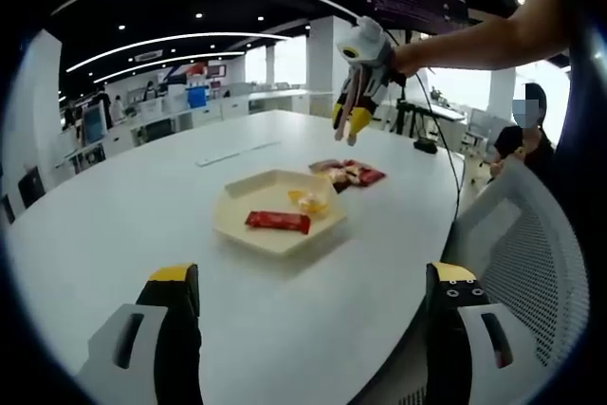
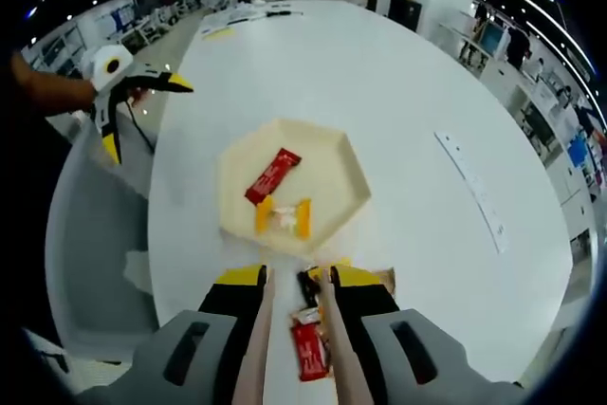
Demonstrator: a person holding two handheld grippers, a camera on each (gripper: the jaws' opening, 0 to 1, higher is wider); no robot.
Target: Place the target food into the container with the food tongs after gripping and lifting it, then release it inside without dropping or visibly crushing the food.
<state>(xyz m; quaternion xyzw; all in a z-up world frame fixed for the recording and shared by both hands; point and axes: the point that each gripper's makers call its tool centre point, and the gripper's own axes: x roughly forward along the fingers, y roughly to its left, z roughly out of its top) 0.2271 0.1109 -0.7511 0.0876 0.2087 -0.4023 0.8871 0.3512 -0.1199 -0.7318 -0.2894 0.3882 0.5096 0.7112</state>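
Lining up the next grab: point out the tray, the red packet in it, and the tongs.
tray (image 2: 346, 173), right gripper view, bare floor near its right rim.
red packet (image 2: 273, 175), right gripper view, middle of the wrapper.
tongs (image 2: 258, 353), right gripper view, left arm.

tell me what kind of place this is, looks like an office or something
Most likely an open-plan office. A large white round-ended meeting table carries the cream hexagonal tray, a white mesh-back chair stands beside it, and rows of desks with monitors sit under ceiling strip lights.
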